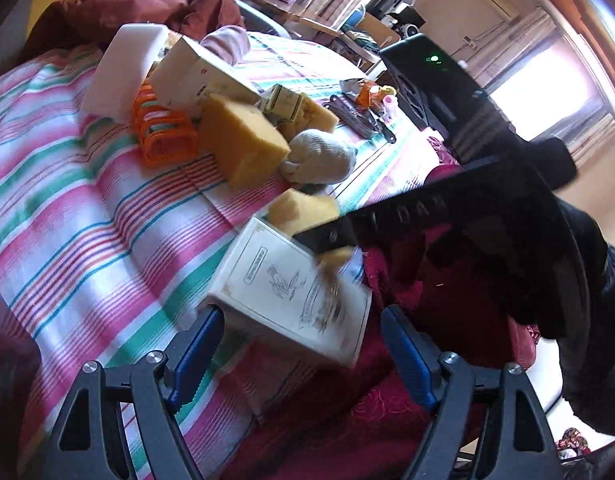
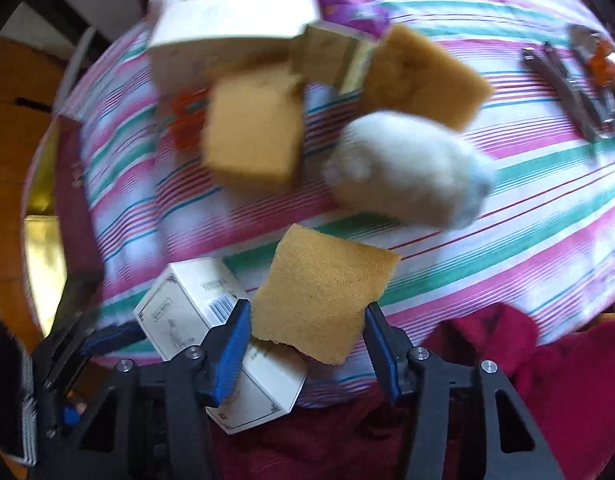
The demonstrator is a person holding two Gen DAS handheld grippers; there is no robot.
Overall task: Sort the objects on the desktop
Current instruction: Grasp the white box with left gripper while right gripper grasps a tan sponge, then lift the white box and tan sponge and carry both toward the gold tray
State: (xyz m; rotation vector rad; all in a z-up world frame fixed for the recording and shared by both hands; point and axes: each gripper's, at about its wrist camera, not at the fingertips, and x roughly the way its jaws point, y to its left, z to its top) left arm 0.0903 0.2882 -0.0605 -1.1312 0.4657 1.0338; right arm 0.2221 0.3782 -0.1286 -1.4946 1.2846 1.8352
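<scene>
both wrist views look down, close, sharing the striped cloth (image 1: 87,200).

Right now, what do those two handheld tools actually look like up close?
Both match: the left tool and the right tool each have two black angular fingers with triangular cut-outs, silver round bolt heads at the joints, and ridged blue pads on the inner faces. Seen from the left wrist camera, the right tool's black body carries a small green light. The person wears a dark glossy jacket sleeve.

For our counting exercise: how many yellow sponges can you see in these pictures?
3: the large sponge by the orange rack, the far sponge behind the glove, the near sponge between the right gripper's fingers. More may hide under boxes.
</scene>
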